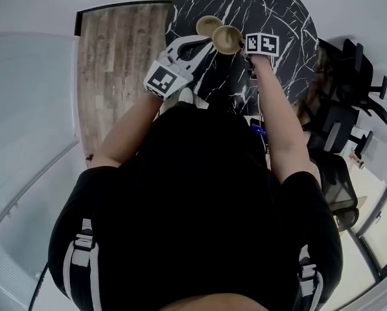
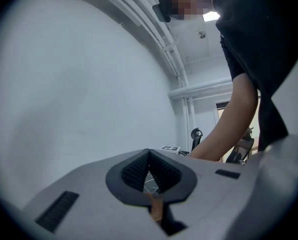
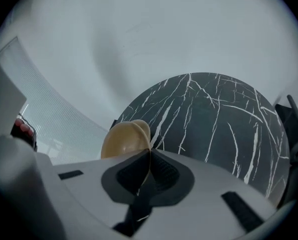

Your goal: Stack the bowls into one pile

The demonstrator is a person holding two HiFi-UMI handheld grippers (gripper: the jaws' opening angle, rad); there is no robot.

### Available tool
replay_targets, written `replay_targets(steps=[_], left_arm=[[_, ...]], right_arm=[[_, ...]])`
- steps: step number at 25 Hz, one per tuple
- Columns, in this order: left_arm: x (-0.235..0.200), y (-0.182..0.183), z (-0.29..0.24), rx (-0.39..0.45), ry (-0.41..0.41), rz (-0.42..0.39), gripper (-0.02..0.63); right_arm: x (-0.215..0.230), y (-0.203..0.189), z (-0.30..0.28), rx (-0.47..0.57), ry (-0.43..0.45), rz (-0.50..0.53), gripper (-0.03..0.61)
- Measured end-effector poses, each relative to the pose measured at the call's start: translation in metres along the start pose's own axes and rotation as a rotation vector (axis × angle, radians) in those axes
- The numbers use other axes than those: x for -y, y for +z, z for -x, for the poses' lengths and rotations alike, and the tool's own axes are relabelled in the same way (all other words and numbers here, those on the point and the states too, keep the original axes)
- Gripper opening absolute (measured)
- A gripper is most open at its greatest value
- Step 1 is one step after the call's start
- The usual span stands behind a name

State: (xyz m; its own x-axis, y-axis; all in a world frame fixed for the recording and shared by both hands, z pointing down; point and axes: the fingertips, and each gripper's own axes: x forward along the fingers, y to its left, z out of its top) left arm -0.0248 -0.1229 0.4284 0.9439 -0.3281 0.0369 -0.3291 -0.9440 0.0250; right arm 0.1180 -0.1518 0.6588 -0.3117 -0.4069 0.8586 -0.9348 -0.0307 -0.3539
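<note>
Bowl [image 1: 209, 24] clamped in left gripper [image 2: 149, 158], second bowl [image 1: 227, 39] in right gripper [image 3: 149, 155], near table [image 1: 277, 18] left edge

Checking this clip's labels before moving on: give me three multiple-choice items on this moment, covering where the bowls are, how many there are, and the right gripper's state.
1. In the head view the bowls show over: A the wooden floor; B the black marble table; C the office chair.
2. Tan bowls in view: A one; B two; C four.
3. The right gripper has its jaws: A wide apart, empty; B shut on a bowl's rim; C shut on nothing.

1 B: both bowls show against the table's dark top.
2 B: only the far bowl and the near bowl show.
3 B: the right gripper view shows a tan rim pinched between the pads.
</note>
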Motion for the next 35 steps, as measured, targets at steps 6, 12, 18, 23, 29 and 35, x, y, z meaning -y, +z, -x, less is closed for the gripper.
replay_targets(steps=[6,12,18,23,29,35], left_arm=[[-0.018,0.001,0.006,-0.010,0.028,-0.003,0.005],[-0.033,0.001,0.010,-0.013,0.052,0.006,0.004],[-0.047,-0.004,0.015,-0.025,0.066,0.012,0.005],[-0.053,-0.010,0.018,-0.040,0.079,0.019,0.005],[-0.058,-0.013,0.022,-0.049,0.097,0.042,0.005],[-0.062,-0.022,0.026,-0.077,0.101,0.035,0.005]], right_arm=[[-0.011,0.019,-0.020,-0.012,0.023,-0.015,0.011],[-0.018,0.028,-0.042,-0.034,0.035,-0.032,0.011],[-0.020,0.038,-0.063,-0.040,0.047,-0.089,0.011],[-0.022,0.037,-0.080,-0.057,0.055,-0.106,0.011],[-0.023,0.035,-0.096,-0.076,0.059,-0.147,0.012],[-0.022,0.034,-0.104,-0.089,0.054,-0.153,0.012]])
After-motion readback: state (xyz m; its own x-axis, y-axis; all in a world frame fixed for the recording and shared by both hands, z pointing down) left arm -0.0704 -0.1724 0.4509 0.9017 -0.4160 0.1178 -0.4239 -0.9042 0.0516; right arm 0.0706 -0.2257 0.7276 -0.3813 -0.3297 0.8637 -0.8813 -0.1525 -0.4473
